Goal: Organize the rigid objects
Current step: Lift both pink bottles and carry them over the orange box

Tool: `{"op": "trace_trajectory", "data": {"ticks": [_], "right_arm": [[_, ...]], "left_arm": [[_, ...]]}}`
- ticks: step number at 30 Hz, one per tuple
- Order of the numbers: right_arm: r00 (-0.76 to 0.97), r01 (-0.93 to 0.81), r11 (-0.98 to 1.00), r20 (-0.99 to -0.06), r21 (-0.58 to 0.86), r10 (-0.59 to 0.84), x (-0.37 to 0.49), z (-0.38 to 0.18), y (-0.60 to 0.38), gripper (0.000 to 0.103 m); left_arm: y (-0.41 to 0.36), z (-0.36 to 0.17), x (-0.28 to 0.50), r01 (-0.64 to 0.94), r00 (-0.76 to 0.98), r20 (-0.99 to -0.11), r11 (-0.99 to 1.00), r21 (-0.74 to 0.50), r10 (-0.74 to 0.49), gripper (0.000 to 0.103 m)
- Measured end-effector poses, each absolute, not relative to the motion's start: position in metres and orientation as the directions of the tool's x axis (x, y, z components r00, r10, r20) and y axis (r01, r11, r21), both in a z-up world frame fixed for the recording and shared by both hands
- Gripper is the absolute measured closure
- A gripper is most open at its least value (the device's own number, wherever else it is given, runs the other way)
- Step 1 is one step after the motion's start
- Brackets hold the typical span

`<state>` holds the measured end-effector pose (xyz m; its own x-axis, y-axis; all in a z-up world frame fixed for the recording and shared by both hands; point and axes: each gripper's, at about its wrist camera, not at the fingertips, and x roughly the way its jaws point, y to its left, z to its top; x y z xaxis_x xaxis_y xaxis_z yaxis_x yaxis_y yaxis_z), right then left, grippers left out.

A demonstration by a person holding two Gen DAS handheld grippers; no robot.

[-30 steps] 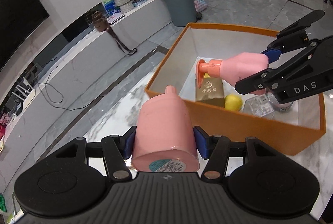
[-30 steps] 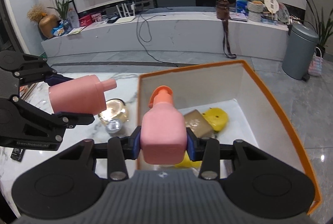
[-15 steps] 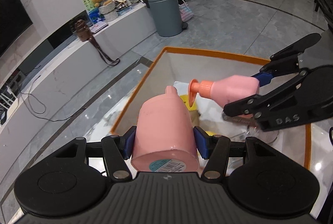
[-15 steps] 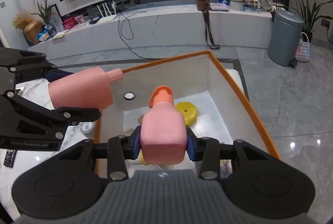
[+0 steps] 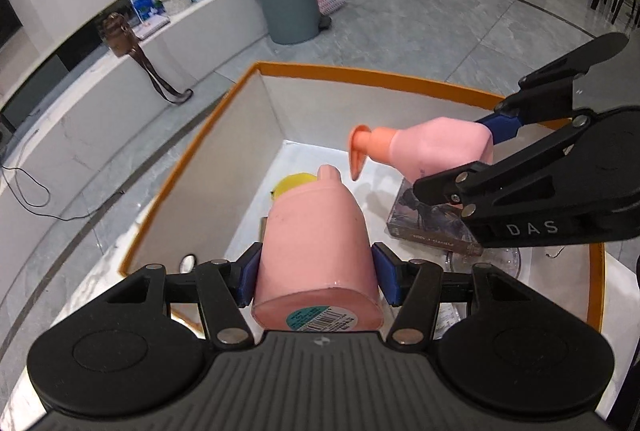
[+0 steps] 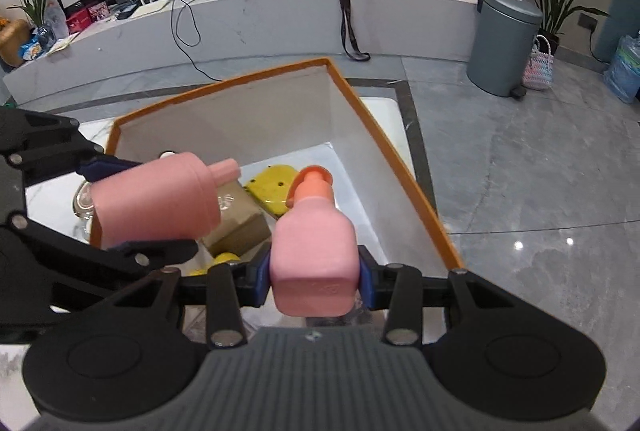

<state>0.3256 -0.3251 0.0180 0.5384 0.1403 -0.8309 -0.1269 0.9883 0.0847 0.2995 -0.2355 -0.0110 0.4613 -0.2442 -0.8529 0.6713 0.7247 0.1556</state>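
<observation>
Two tools are gripping: left tool [image 5: 316,273] clamping the round pink plastic bottle [image 5: 316,251], right tool [image 6: 314,281] the squarish pink pump bottle [image 6: 314,251]; lowering each gently into bare spots of the orange-rimmed box [image 6: 404,175] is looking wisest.

You're holding two smooth, matt pink plastic bottles [image 5: 316,243] [image 6: 314,255]. The box [image 6: 400,175] looks like matt card, orange-edged. The floor [image 6: 540,171] is glossy stone tile.

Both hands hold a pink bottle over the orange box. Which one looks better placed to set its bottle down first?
Probably right. The right gripper holds its pump bottle over bare box floor, while the left gripper's round bottle hangs above the tan carton.
</observation>
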Motion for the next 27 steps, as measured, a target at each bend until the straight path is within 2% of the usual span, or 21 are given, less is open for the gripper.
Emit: {"op": "trace_trajectory", "data": {"ticks": [9, 20, 27], "right_arm": [[0.527, -0.128, 0.989, -0.84, 0.072, 0.129, 0.33, 0.015, -0.325, 0.061], [0.493, -0.157, 0.986, -0.86, 0.059, 0.13, 0.339, 0.006, -0.315, 0.061], [0.477, -0.147, 0.988, -0.871, 0.055, 0.119, 0.349, 0.0, -0.314, 0.061]], "left_arm": [[-0.253, -0.028, 0.301, 0.71, 0.383, -0.89, 0.695, 0.112, -0.249, 0.037], [-0.257, -0.047, 0.314, 0.714, 0.319, -0.928, 0.693, 0.102, -0.193, 0.037], [-0.253, -0.05, 0.326, 0.682, 0.355, -0.926, 0.714, 0.162, -0.13, 0.038]]}}
